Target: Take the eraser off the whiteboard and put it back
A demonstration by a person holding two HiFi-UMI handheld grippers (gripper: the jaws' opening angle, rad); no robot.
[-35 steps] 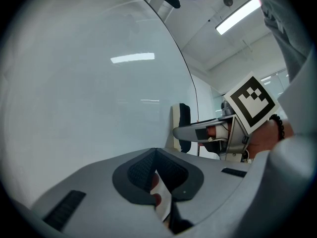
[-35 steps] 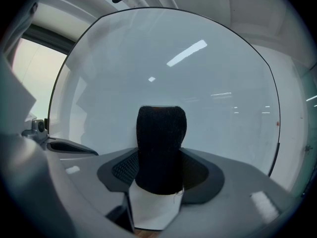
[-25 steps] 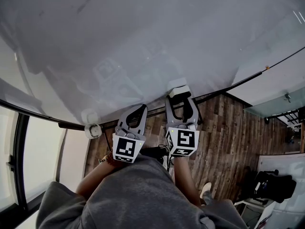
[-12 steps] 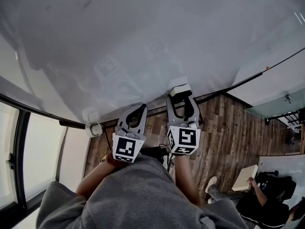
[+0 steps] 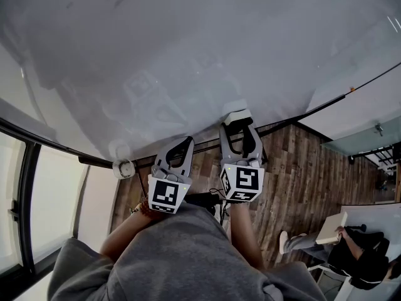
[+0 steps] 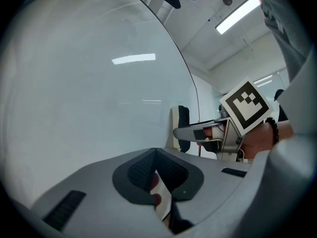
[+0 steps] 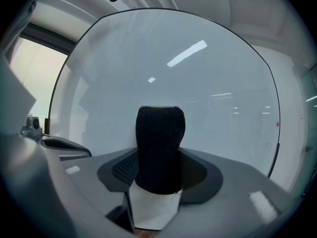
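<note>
The whiteboard fills the upper head view and curves across both gripper views. My right gripper is shut on the eraser, a white block with a black felt face, held close to the board's lower edge. It shows from the side in the left gripper view as a pale and black block. My left gripper hangs just left of it, jaws closed together with nothing between them, a little below the board's edge.
A black frame edge runs along the board's bottom. A small round white fitting sits at the board's lower left corner. Below is wooden plank floor. A seated person with a pale board is at the lower right. A window lies left.
The grippers and eraser have stayed almost still at the board's lower edge. The person at the lower right has come into view and shifted to the right with the pale board.
</note>
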